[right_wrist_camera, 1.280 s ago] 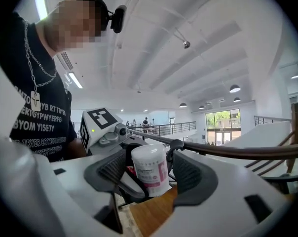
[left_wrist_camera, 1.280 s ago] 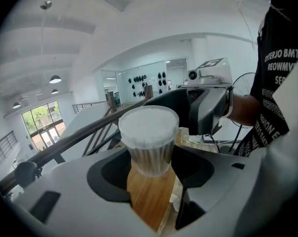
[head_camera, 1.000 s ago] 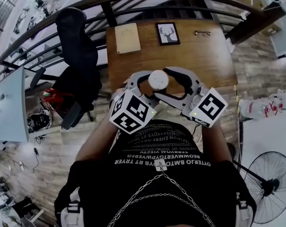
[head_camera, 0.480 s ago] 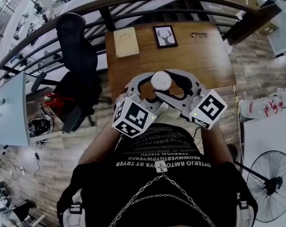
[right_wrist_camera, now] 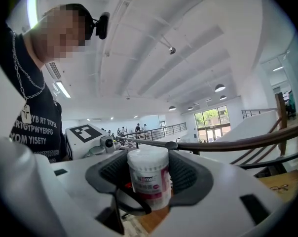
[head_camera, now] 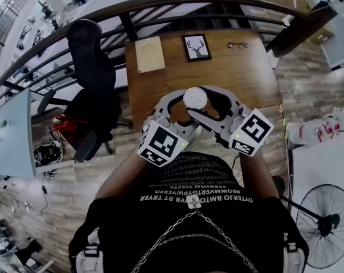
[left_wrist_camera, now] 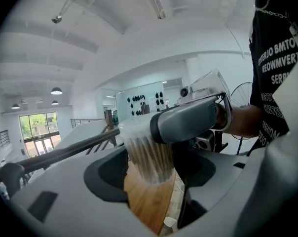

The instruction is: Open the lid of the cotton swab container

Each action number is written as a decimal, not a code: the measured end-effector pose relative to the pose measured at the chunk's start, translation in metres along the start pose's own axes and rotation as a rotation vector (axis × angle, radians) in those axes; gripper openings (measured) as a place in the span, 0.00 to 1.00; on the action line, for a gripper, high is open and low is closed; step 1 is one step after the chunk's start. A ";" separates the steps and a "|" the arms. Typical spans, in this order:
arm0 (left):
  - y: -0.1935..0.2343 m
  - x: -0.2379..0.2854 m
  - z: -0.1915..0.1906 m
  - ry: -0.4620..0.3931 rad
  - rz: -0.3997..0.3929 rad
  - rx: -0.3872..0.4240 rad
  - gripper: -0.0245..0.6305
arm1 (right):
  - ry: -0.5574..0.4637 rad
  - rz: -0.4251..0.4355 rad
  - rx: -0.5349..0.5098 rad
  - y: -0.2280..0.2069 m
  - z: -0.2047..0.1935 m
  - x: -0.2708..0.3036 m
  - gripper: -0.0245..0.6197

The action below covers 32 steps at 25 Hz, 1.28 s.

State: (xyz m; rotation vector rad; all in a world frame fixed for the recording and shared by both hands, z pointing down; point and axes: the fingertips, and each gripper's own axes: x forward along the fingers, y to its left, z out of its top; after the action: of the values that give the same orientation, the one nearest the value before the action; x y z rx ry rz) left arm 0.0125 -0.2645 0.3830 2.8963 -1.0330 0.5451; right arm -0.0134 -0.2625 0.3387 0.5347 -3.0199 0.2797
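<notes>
The cotton swab container, a clear tub with a white lid, hangs in the air over the near edge of the wooden table. My right gripper is shut on it: in the right gripper view the tub stands upright between both pads, lid closed. My left gripper comes from the other side. Its jaws are opening and stand wide around the tub's body, where swabs show through, with gaps on both sides. One right gripper finger crosses the tub there.
On the table lie a framed deer picture, a beige notebook and glasses. A black office chair stands left of it, a curved railing runs behind, and a floor fan stands at lower right.
Both grippers and the container have drifted slightly up and right in the head view. The left gripper's marker cube has shifted right with them. The lid stays closed.
</notes>
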 end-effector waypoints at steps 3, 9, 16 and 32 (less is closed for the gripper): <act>-0.002 0.005 -0.005 0.018 -0.001 -0.010 0.49 | 0.028 0.008 -0.026 -0.002 -0.005 -0.003 0.44; 0.003 0.010 -0.011 0.062 0.014 -0.008 0.47 | 0.038 0.007 -0.057 -0.007 -0.004 -0.008 0.44; 0.008 0.014 -0.021 0.122 0.016 -0.042 0.46 | 0.093 -0.025 -0.147 -0.008 -0.012 0.001 0.41; 0.008 0.011 -0.024 0.176 -0.017 -0.057 0.45 | 0.081 -0.020 -0.137 -0.005 -0.014 0.004 0.42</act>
State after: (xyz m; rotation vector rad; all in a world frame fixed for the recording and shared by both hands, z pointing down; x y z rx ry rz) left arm 0.0078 -0.2741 0.4084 2.7457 -0.9826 0.7416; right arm -0.0147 -0.2662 0.3536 0.5282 -2.9259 0.0893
